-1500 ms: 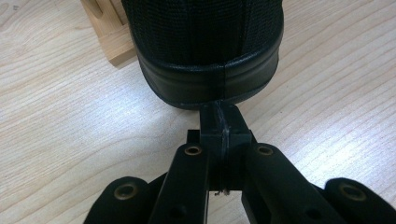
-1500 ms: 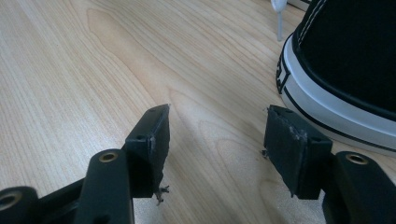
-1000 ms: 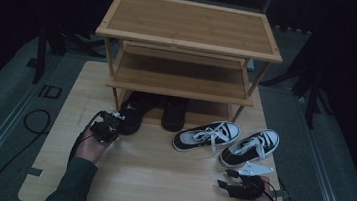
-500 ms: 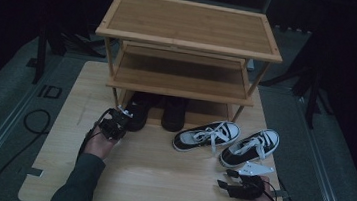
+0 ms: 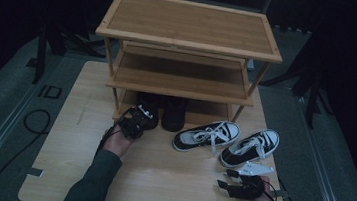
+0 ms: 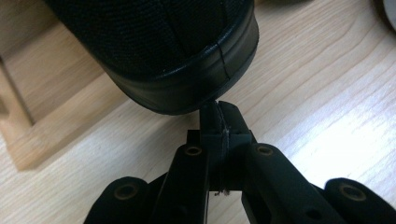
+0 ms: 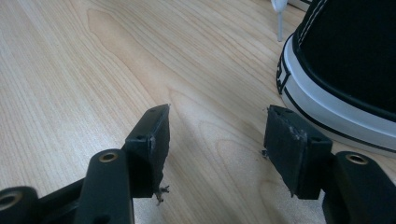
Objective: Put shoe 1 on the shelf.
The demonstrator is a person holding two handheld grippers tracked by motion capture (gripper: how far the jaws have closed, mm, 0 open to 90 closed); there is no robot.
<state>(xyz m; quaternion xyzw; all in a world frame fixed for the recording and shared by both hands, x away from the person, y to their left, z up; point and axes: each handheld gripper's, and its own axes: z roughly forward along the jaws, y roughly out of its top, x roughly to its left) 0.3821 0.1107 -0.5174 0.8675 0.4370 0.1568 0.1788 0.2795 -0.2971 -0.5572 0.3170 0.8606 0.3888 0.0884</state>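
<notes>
Touching black shoe (image 6: pixel 159 51), left gripper (image 6: pixel 219 112) fingers together

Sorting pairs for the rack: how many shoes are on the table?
4. Two black shoes stand side by side under the rack's bottom shelf, one at the left claw, one beside it. Two black-and-white sneakers lie to their right. None seems hidden.

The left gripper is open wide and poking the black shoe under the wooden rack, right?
Not quite: the left gripper is shut, jaws pressed together, as the left gripper view shows. Its tip does meet the black shoe under the wooden rack.
</notes>
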